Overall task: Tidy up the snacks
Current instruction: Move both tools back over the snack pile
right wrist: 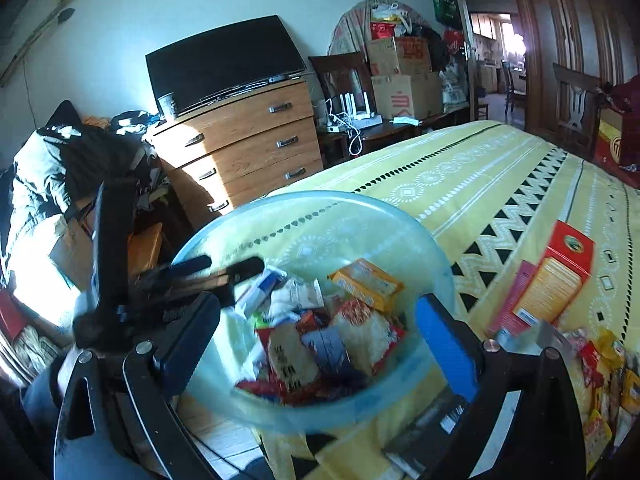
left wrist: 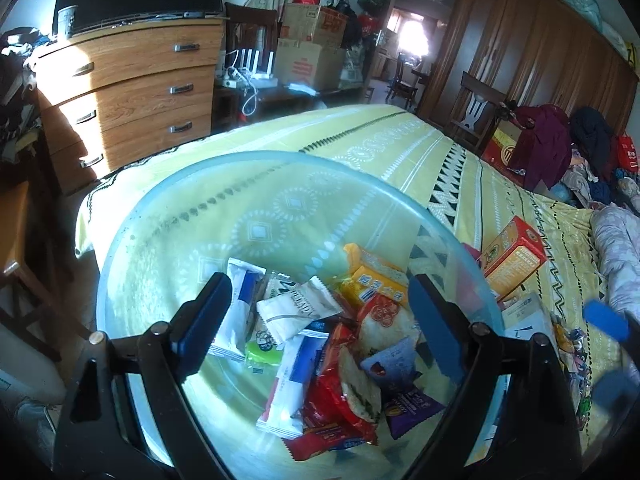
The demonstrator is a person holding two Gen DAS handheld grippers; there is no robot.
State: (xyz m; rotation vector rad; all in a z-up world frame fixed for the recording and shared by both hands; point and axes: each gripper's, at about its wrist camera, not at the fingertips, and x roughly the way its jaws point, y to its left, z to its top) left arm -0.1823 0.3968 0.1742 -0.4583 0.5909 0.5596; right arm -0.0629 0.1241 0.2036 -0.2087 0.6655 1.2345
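Note:
A clear blue-rimmed plastic bowl sits on the yellow patterned bedspread and holds several snack packets: white, red, yellow and purple ones. My left gripper is open and empty, its jaws spread wide just above the packets in the bowl. My right gripper is open and empty too, hovering over the same bowl from the near side. The left gripper shows in the right wrist view at the bowl's left rim. An orange-red snack box lies right of the bowl.
More loose snack packets and a flat box lie on the bed to the right. A wooden dresser with a TV stands beyond the bed's foot, with cardboard boxes, chairs and piled clothes around.

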